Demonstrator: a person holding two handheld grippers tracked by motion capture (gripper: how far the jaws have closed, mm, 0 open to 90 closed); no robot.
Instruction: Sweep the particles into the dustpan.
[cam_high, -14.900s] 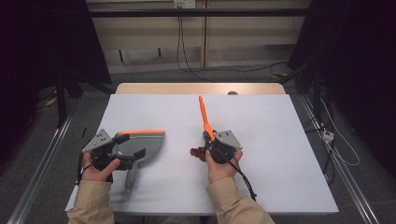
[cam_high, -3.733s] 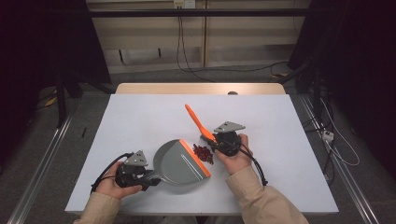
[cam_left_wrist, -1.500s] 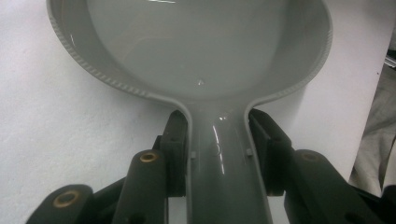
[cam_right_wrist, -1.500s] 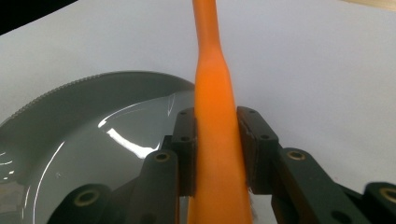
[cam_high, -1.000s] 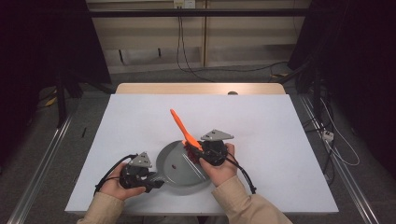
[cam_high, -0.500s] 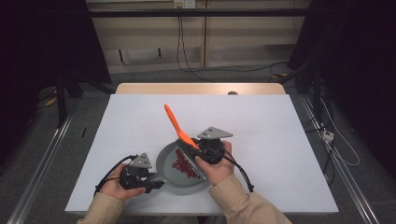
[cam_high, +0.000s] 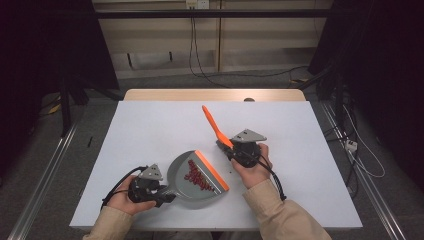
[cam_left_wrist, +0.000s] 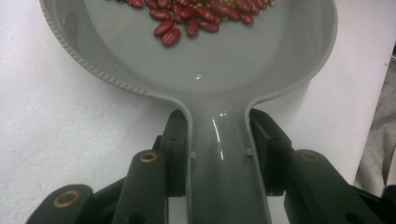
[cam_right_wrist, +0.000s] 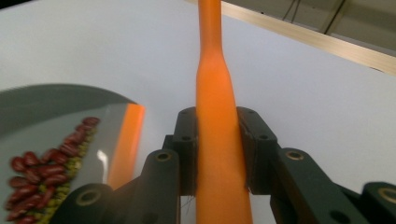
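A grey dustpan (cam_high: 192, 176) with an orange lip lies near the front of a white table (cam_high: 150, 125), holding red beans (cam_high: 198, 175). The left gripper (cam_high: 150, 186) clamps its handle; the right gripper (cam_high: 243, 150) clamps an orange brush (cam_high: 215, 125) handle just beside it. Dark room, cables behind.

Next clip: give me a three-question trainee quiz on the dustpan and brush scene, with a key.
1. True or false: the left gripper is shut on the dustpan by its handle.
2. What lies in the dustpan? A) screws B) red beans with a few green ones C) coins
3. Fill in: the right gripper holds the orange ____.

Key:
1. True: both pads press the grey handle.
2. B
3. Brush handle, which slants up and away from the gripper.
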